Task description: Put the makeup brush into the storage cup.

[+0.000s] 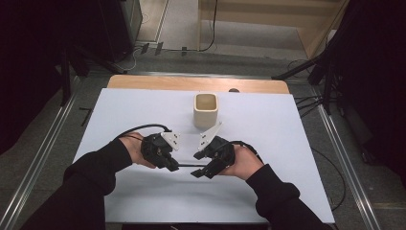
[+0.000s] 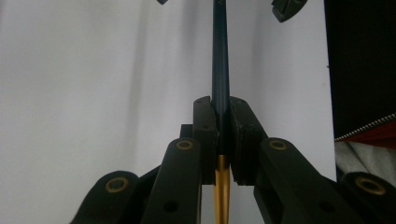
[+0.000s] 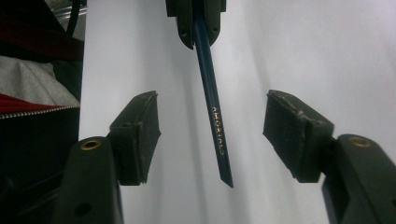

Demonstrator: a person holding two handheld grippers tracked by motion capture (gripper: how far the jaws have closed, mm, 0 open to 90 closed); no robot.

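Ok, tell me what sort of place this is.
Probably a lab recording station, not a home: a white-topped table with one beige cup, metal floor rails, cables trailing across grey flooring, dark equipment stands alongside.

The table has a white top with a wooden edge at its far side, and 1 cream square cup stands directly on it.

A slim dark-blue pencil with gold lettering and a gold end is seen against a plain white table sheet; a cream square ceramic cup is shown; black are both grippers' jaws, brass-coloured their rivets.
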